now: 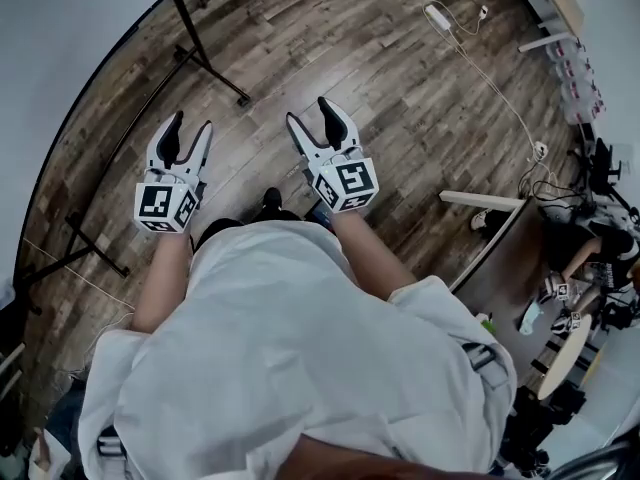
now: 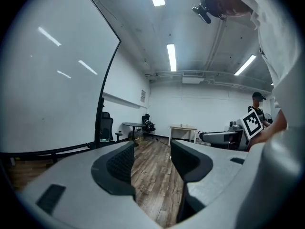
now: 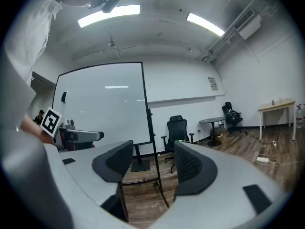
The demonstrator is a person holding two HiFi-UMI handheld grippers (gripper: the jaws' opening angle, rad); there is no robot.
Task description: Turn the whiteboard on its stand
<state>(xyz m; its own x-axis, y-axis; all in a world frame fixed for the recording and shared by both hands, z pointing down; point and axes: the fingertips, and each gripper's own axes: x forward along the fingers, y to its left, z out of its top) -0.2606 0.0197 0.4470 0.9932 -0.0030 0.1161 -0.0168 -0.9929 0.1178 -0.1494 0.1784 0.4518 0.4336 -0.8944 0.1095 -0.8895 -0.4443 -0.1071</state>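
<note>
You hold left gripper [image 1: 192, 124] and right gripper [image 1: 308, 111] with jaws apart, empty | whiteboard [image 1: 55, 48] stands left of both | left is nearer.

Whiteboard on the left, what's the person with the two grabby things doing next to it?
A person stands on the wooden floor holding a gripper in each hand. The left gripper and the right gripper both have their jaws apart with nothing between them. The whiteboard is close by on the person's left, and neither gripper touches it. So the turning has not started yet.
</note>
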